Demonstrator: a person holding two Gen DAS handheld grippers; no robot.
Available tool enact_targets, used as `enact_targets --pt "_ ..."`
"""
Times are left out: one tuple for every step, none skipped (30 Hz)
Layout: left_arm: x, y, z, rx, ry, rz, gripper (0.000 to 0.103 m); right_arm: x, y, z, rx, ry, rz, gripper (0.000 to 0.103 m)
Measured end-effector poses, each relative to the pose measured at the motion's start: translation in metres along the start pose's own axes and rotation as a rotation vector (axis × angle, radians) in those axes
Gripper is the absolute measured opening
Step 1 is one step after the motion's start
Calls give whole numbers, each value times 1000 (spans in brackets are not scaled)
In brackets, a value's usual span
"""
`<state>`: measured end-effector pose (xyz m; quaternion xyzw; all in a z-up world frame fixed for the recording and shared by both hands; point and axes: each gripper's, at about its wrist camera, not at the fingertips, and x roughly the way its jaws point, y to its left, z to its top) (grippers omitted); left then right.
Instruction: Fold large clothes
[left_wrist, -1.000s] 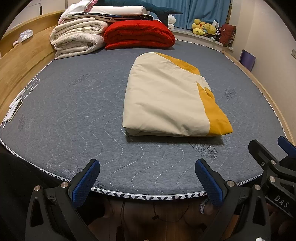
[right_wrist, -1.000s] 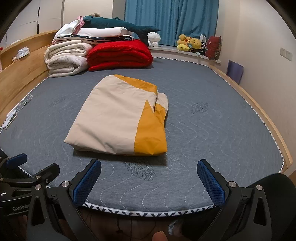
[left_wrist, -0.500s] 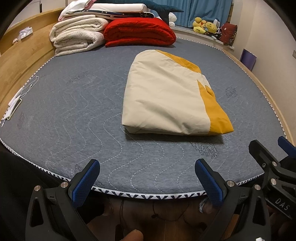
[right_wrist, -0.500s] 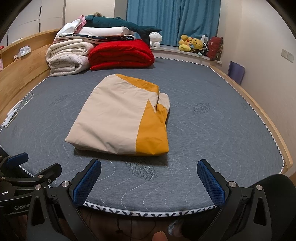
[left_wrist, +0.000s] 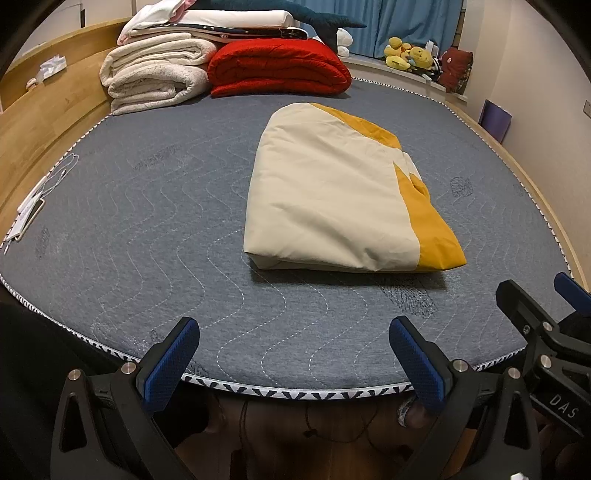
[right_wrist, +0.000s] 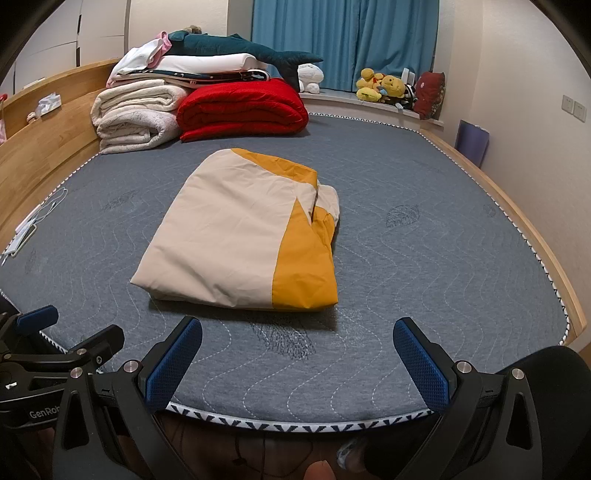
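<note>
A bedroom with blue curtains (right_wrist: 343, 40) behind, and before me a wide bed (left_wrist: 147, 229) under a grey quilted mattress cover, framed in pale wood. In its middle lies the cloth (left_wrist: 332, 199), cream with an orange band along its right side, folded into a thick rectangle with its near edge facing me; in my right view it (right_wrist: 229, 236) sits just ahead and a little left. At the head of the bed a red quilt (right_wrist: 243, 107) is rolled beside a stack of cream blankets (right_wrist: 136, 114), with white bedding and a teal shark toy (right_wrist: 251, 51) piled on top. Yellow plush toys (right_wrist: 380, 86) sit on the ledge under the curtains. A white cable (left_wrist: 40, 195) trails along the bed's left edge.

My left fingers (left_wrist: 295, 360) stand wide apart over the bed's near edge, holding nothing. My right fingers (right_wrist: 297, 360) are just as wide and empty, also at the near edge, well short of the cloth.
</note>
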<state>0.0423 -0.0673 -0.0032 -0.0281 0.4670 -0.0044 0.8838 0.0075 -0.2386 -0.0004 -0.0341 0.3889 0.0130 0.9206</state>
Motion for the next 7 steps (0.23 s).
enact_targets --pt "0 0 0 -2 2 -1 102 0 0 0 0 0 0 103" --pt "0 0 0 -4 4 -2 102 0 1 0 -1 0 -1 103" --pt "0 0 0 -6 4 -3 102 0 0 0 0 0 -1 103" --pt "-1 0 0 -5 1 -5 101 0 0 0 0 0 0 103" --pt "-2 -1 0 0 -7 -4 100 0 0 0 0 0 2 103" --pt "-3 -2 0 3 -13 -1 100 1 -1 0 0 0 3 103" --pt "-4 -2 0 4 -16 1 100 1 -1 0 0 -1 3 103"
